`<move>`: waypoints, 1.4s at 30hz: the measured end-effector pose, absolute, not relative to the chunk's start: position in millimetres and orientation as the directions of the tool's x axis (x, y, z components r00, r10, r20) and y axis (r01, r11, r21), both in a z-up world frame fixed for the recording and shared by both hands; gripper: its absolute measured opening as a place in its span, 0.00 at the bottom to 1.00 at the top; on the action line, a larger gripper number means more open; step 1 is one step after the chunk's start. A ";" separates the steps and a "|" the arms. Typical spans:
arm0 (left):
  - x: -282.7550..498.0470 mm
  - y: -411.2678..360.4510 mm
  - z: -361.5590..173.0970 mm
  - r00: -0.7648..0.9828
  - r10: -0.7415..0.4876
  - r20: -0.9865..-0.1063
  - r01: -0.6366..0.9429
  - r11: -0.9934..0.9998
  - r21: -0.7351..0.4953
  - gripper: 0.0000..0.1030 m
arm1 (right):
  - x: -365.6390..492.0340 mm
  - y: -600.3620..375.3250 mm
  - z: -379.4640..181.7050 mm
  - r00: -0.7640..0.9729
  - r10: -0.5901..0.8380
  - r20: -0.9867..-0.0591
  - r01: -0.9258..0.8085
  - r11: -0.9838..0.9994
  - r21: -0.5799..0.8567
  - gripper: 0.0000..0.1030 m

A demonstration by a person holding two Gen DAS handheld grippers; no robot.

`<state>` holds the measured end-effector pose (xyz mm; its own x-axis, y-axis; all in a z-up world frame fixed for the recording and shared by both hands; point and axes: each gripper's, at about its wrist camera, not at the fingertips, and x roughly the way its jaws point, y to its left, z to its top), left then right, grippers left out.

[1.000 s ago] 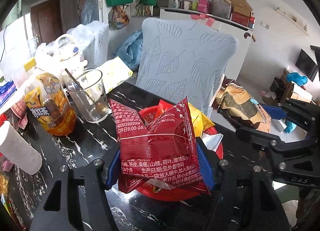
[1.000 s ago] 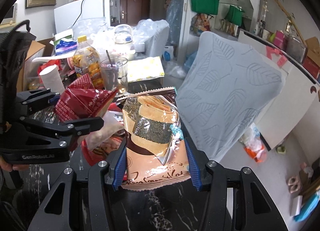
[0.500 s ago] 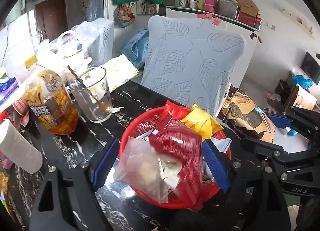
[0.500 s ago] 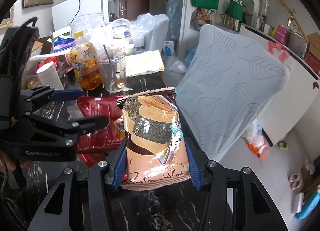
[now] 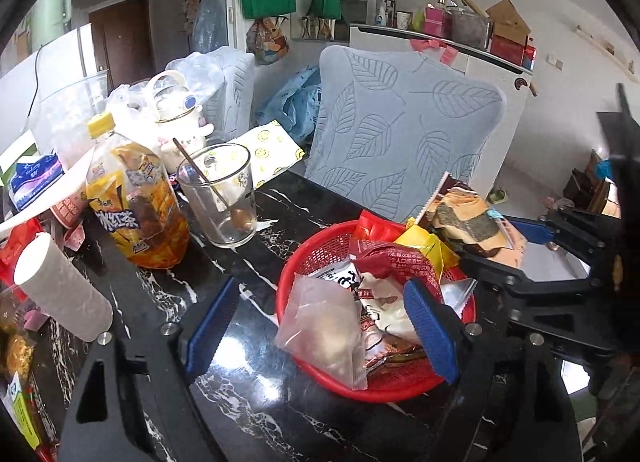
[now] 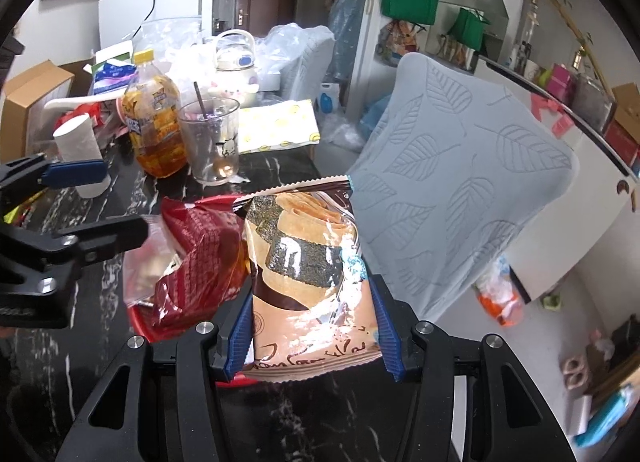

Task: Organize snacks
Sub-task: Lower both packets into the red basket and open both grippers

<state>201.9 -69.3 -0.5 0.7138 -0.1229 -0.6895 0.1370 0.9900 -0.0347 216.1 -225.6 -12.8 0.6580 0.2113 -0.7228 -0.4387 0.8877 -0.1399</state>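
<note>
Clearance comes first on the left: the left gripper (image 5: 320, 326), its blue-padded jaws just sprung wide with nothing pinched between them, straddles the near-left rim of the round red plastic mesh basket (image 5: 404, 386), so it would do well to back straight off without snagging the clear plastic pouch (image 5: 326, 328) that droops over that rim. The crinkled dark-red foil snack packet (image 5: 394, 268) lies loose on the heap in the basket, above a white wrapper and beside a yellow one, and looks settled, though how firmly it rests I cannot quite tell through the lens distortion. To the right, the step in hand seems to be adding the next snack: the right gripper (image 6: 314, 332) is clamped narrowly on the lower part of the tan and brown glossy seaweed-roll snack bag (image 6: 308, 262), which stands upright between the pads, its serrated top edge toward the basket's far-right side. It should be carried fully over the basket's free right portion, lowered until the bag's edge nears the other packets, then released, lest it slide off the black white-veined marble tabletop (image 5: 256, 394), whose edge is close. Both tools slope downward toward the basket, the left from the near side, the right from the right flank.
</note>
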 end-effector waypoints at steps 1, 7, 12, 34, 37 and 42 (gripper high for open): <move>201.9 -68.6 -1.0 0.713 -0.120 -0.690 0.135 0.990 -0.032 0.82 | 218.4 -224.1 -14.5 0.659 0.204 -0.724 -0.438 0.887 -0.149 0.51; 200.1 -61.6 -5.2 0.711 -0.101 -0.696 0.120 0.993 -0.021 0.82 | 232.0 -212.5 -29.5 0.645 0.176 -0.744 -0.446 0.877 -0.179 0.52; 198.0 -54.4 -7.8 0.711 -0.092 -0.697 0.108 0.994 -0.020 0.82 | 238.5 -204.5 -37.0 0.635 0.169 -0.753 -0.458 0.868 -0.191 0.52; 190.2 -48.0 -7.1 0.702 -0.101 -0.705 0.093 0.994 -0.049 0.82 | 244.2 -184.6 -37.5 0.627 0.252 -0.737 -0.515 0.844 -0.151 0.49; 189.4 -49.3 -7.2 0.702 -0.100 -0.706 0.096 0.994 -0.045 0.82 | 244.8 -184.3 -37.7 0.626 0.253 -0.738 -0.516 0.844 -0.148 0.50; 190.0 -49.2 -8.3 0.697 -0.101 -0.710 0.093 0.994 -0.049 0.82 | 246.8 -188.6 -38.8 0.611 0.247 -0.752 -0.500 0.857 -0.124 0.56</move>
<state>190.0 -49.2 -8.3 0.6967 -0.1005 -0.7103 0.0933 0.9944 -0.0493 246.8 -188.6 -38.8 0.6115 0.2473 -0.7516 -0.4996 0.8573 -0.1244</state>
